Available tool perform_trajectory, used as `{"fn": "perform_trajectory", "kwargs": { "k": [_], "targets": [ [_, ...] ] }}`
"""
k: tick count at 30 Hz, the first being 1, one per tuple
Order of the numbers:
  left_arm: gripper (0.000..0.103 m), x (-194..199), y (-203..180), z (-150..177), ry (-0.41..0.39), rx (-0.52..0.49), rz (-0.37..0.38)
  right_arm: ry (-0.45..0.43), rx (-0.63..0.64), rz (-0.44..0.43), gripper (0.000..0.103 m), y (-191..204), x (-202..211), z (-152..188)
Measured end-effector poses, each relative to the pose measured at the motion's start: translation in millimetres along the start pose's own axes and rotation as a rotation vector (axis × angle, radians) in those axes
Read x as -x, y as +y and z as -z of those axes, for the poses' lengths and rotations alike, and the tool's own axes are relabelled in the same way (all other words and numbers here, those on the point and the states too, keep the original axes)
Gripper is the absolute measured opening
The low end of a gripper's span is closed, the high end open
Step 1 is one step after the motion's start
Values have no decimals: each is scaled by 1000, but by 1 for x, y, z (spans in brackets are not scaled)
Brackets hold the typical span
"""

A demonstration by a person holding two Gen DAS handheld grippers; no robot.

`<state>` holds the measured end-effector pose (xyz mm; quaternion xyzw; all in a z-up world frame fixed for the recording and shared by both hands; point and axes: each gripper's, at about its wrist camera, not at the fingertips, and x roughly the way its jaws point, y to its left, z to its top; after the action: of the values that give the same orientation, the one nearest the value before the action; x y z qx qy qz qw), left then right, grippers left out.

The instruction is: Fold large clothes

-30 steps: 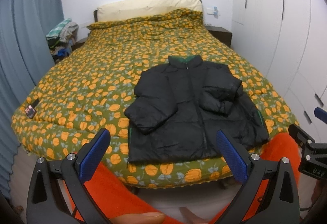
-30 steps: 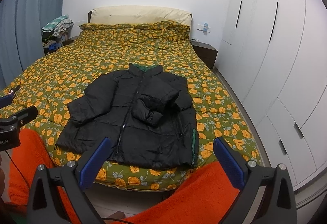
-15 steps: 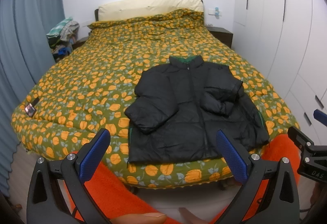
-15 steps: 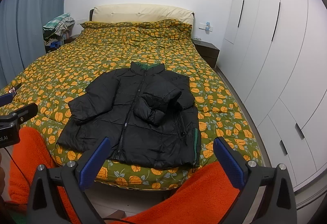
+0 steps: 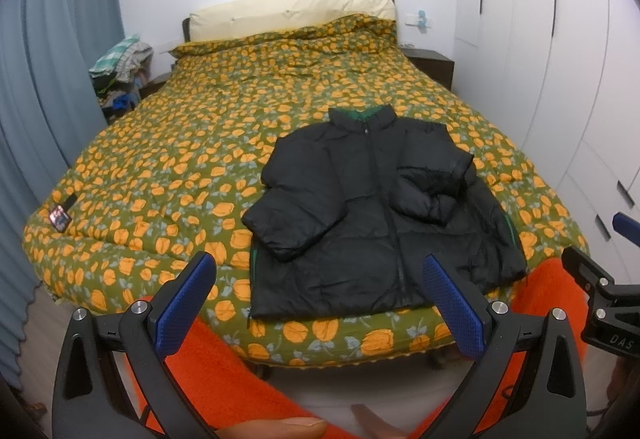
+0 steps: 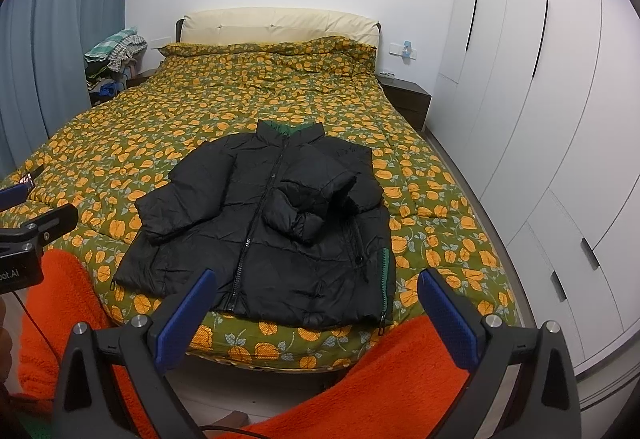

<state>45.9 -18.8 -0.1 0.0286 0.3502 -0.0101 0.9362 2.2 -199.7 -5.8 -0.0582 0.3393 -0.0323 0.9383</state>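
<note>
A bedroom with white wardrobes [image 6: 540, 127] and blue curtains [image 5: 48, 99]. A black puffer jacket [image 5: 372, 215] lies zipped, front up, at the foot of the bed [image 5: 192, 167], one sleeve folded across its chest. Before the bed, left gripper [image 5: 320, 299] and right gripper [image 6: 316, 303] hover, jaws spread, holding nothing, over orange fleece [image 6: 400, 379].

Home bedroom, double bed [image 6: 120, 143] under floral quilt, cream headboard [image 6: 280, 25], white wardrobes [image 6: 520, 79], blue curtains [image 6: 52, 39]
</note>
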Motion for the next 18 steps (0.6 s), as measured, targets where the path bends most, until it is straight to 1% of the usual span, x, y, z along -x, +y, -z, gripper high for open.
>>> {"fn": "perform_trajectory", "kwargs": {
  "k": [18],
  "targets": [
    [103, -3, 2, 3, 3, -2, 1, 12, -1, -6, 102, 0, -3, 4]
  ]
}}
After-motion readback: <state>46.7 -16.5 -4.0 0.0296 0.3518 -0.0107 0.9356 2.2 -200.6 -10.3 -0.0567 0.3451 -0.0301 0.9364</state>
